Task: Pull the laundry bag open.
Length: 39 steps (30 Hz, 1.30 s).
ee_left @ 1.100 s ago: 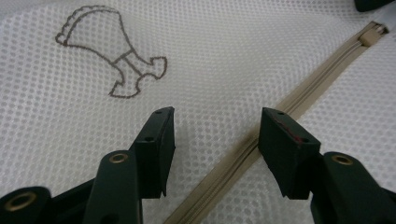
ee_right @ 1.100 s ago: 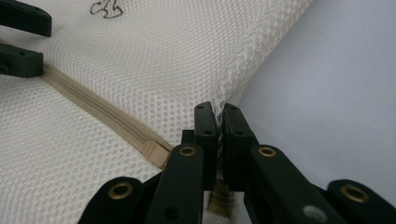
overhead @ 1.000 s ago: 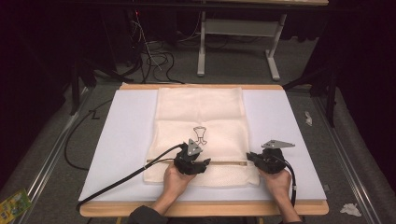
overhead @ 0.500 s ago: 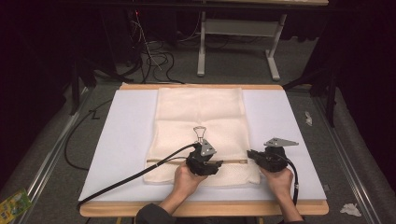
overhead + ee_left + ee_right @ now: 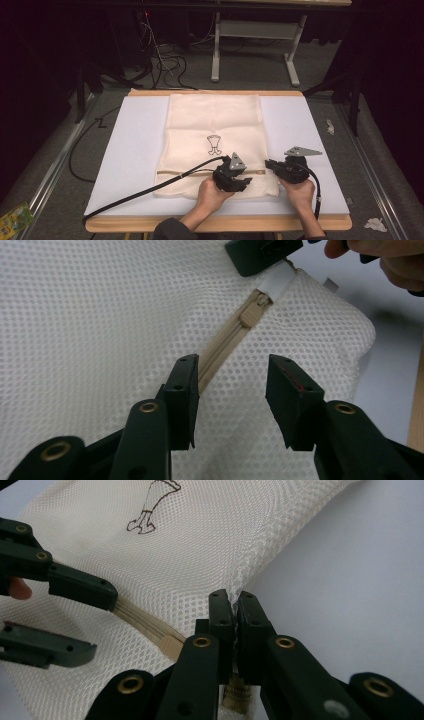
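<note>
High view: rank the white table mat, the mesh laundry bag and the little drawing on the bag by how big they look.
1. White table mat, the largest by far.
2. Mesh laundry bag, which lies on the mat and covers its middle strip.
3. Drawing, a small mark on the bag.

We carry two black two-jaw grippers (image 5: pixel 245 176) (image 5: pixel 270 163): brass rivets, grey three-cornered plates (image 5: pixel 238 161), thick black cables (image 5: pixel 150 187), dark sleeve (image 5: pixel 170 230).

The left tool (image 5: pixel 245 181) slid right along the zipper (image 5: pixel 220 347), jaws closing.
</note>
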{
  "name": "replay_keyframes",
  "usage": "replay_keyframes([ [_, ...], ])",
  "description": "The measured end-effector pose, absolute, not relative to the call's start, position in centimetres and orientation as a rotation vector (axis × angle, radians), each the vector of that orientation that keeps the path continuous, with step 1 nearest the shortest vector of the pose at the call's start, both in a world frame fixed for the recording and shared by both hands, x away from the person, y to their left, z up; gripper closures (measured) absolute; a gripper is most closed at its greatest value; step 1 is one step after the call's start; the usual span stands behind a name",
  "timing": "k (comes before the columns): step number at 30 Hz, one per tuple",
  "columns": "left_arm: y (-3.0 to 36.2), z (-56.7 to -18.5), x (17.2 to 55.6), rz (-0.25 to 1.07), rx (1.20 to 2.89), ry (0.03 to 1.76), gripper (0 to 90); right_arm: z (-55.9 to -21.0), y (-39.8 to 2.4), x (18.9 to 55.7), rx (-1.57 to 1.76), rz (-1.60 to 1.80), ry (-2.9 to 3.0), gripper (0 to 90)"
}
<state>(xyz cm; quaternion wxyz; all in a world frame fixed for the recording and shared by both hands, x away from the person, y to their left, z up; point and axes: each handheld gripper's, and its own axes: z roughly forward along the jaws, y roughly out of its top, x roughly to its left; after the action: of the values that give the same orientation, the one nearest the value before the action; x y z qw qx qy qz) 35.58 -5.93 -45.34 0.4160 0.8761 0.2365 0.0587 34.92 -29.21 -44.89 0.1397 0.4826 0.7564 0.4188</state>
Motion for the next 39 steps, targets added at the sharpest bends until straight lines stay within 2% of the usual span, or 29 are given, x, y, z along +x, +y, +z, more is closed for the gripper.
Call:
replay_keyframes([
  [11,-7.9,-45.3,35.5,0.103,2.193,0.572,59.0,-44.6,-29.2,34.8,1.387,1.233,2.180,88.3],
  [39,-9.4,-46.2,36.9,0.048,2.164,0.596,62.0,-44.0,-28.7,34.8,1.364,1.266,2.201,88.4],
])
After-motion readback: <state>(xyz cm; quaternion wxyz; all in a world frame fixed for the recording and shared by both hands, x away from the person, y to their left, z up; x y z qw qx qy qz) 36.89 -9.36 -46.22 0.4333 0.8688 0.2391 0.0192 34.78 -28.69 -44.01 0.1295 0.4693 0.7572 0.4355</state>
